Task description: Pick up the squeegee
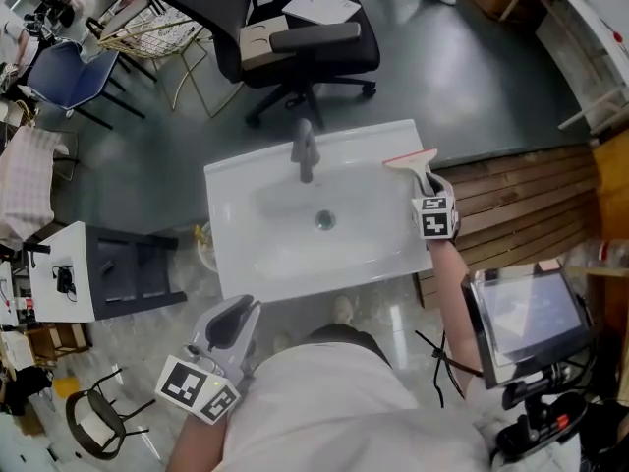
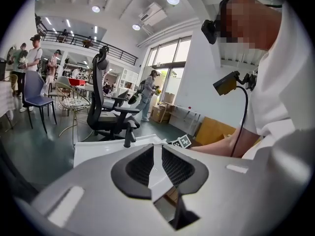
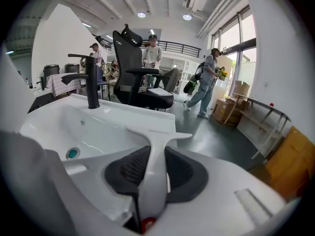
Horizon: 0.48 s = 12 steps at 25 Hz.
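Observation:
The white squeegee [image 1: 421,170], with a red strip along its blade, lies on the right rim of the white sink [image 1: 295,268], blade toward the far side. My right gripper [image 1: 426,187] comes at it from the near side. In the right gripper view the squeegee's handle [image 3: 156,151] fills the gap between the dark pads [image 3: 130,168], and the right gripper [image 3: 153,157] is shut on it. My left gripper [image 1: 237,313] hangs below the sink's near edge at the lower left. In its own view the left gripper [image 2: 157,155] holds nothing, its jaws a narrow slit apart.
A black faucet [image 1: 306,150] stands at the back of the sink, and the drain [image 1: 324,220] is in the basin. A black office chair [image 1: 295,37] is beyond the sink. A wooden slatted platform [image 1: 521,200] and a screen on a stand [image 1: 526,318] are to the right.

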Tool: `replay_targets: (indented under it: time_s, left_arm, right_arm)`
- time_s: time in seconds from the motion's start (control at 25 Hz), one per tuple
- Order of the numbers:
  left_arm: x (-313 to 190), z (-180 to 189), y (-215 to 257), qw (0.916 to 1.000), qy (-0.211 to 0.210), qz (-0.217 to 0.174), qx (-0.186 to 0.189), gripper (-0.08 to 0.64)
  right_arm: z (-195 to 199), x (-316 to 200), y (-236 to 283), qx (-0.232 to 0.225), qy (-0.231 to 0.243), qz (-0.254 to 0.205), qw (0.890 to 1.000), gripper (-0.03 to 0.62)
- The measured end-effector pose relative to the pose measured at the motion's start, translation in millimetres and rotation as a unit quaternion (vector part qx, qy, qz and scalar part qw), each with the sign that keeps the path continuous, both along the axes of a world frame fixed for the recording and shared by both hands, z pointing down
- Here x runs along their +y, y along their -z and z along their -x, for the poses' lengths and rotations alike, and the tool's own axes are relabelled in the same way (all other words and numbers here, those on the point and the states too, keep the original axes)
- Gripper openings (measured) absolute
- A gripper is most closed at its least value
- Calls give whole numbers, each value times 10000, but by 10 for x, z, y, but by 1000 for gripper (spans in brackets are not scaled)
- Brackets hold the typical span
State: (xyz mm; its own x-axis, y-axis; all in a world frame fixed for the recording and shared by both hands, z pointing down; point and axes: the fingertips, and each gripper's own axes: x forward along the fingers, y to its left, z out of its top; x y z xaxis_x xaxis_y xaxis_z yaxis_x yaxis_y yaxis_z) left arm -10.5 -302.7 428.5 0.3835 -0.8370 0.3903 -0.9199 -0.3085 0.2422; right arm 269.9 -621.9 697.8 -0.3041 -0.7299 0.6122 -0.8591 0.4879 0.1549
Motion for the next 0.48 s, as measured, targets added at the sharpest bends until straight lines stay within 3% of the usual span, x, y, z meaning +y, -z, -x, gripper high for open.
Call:
replay_targets:
  time_s: [0.48]
  left_arm:
    - [277, 247, 98, 9995, -192, -190, 135, 58]
  right_arm:
    - [29, 510, 268, -111, -217, -44, 9997, 97]
